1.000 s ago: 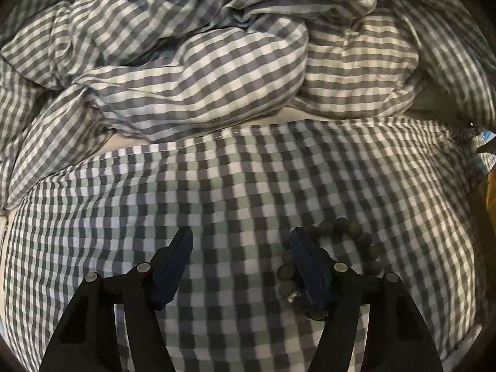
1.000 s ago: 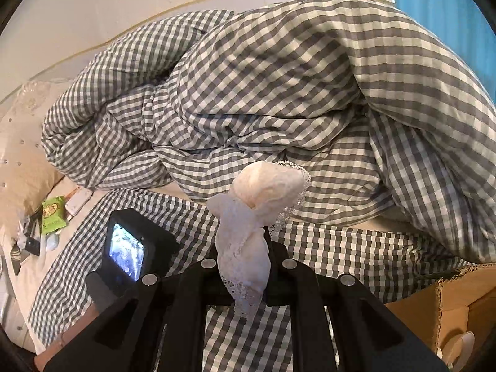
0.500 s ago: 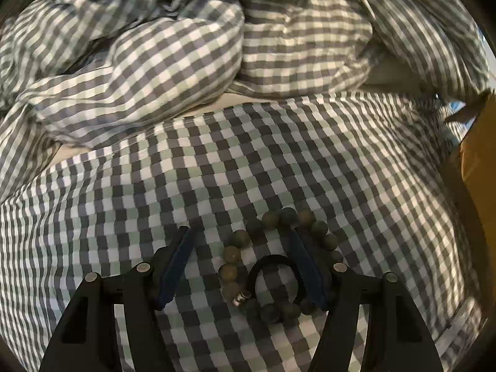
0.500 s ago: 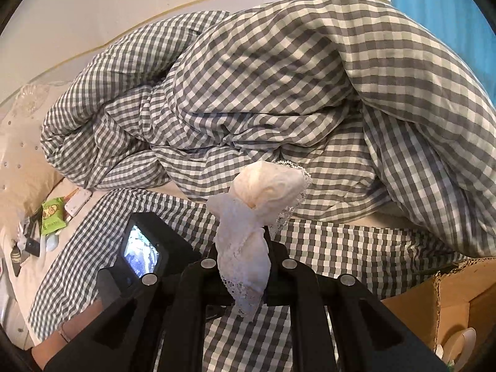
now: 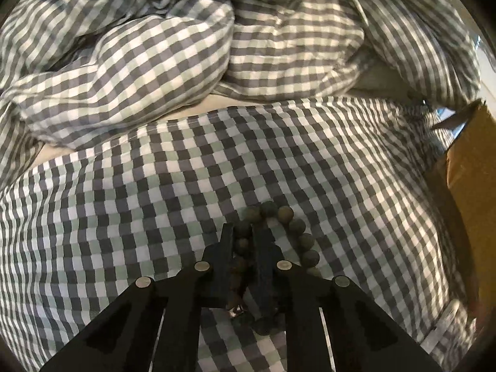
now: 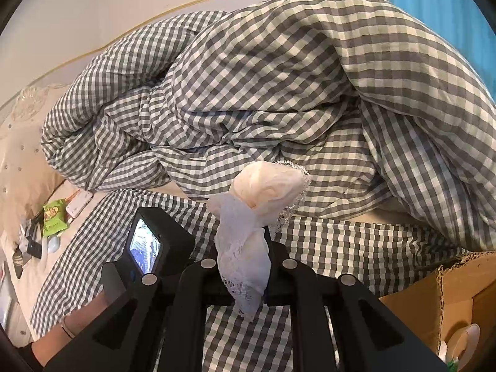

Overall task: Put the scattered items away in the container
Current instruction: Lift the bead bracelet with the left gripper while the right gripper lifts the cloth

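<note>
In the left wrist view my left gripper (image 5: 243, 232) is shut on one side of a dark bead bracelet (image 5: 297, 229) that lies on the checked bedsheet (image 5: 155, 204); the rest of the loop curves out to the right of the fingers. In the right wrist view my right gripper (image 6: 251, 241) is shut on a white lace cloth (image 6: 263, 192), held above the bed. The cardboard box (image 6: 440, 297) stands at the lower right; its edge also shows in the left wrist view (image 5: 471, 186).
A rumpled checked duvet (image 6: 279, 93) is heaped across the back of the bed. A green snack packet (image 6: 54, 217), a white device (image 6: 79, 201) and small items lie at the far left. The left gripper's body (image 6: 148, 248) is at lower left.
My left gripper moved right over the bracelet and closed on its left side. The right gripper holds the lace cloth almost still.
</note>
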`<move>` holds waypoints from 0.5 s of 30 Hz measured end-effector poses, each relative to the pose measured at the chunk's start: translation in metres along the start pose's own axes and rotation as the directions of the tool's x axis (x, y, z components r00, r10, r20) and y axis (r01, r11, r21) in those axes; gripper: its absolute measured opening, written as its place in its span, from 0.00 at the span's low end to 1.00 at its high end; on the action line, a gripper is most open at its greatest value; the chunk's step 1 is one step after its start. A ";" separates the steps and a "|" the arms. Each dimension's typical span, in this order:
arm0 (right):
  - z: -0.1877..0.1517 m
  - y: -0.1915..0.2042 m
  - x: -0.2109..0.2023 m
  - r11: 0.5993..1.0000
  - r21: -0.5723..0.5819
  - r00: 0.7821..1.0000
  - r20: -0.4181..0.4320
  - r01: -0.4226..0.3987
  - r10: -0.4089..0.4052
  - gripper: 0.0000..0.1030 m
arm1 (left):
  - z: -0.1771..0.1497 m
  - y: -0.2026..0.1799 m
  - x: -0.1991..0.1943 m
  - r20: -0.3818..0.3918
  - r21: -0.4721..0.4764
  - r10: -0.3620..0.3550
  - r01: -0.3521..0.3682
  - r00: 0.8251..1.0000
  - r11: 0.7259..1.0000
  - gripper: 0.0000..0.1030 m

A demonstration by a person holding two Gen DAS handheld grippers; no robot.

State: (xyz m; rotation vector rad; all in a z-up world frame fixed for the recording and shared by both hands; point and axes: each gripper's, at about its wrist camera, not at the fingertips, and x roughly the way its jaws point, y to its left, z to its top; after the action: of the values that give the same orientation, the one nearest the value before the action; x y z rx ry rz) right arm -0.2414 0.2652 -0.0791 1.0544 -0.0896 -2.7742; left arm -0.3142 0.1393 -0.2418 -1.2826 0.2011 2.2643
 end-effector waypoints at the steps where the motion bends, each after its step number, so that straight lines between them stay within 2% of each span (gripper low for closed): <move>1: 0.000 0.000 -0.002 1.000 0.002 1.000 0.004 0.001 -0.001 0.10 | -0.001 0.000 -0.002 0.004 -0.003 0.004 -0.004 1.000 1.000 0.10; 6: 0.000 -0.001 -0.012 1.000 0.006 1.000 0.021 0.002 -0.002 0.10 | -0.008 0.004 -0.027 0.040 0.000 0.028 -0.028 0.999 1.000 0.10; 15: -0.002 0.001 -0.045 1.000 0.020 0.998 0.062 0.004 -0.005 0.10 | -0.008 -0.012 -0.103 0.160 0.003 0.028 -0.029 0.987 1.000 0.10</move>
State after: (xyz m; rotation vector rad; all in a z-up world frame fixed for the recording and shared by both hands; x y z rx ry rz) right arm -0.2065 0.2728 -0.0513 0.9749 -0.1230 -2.8161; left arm -0.2597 0.1083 -0.1587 -1.0946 0.1687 2.3766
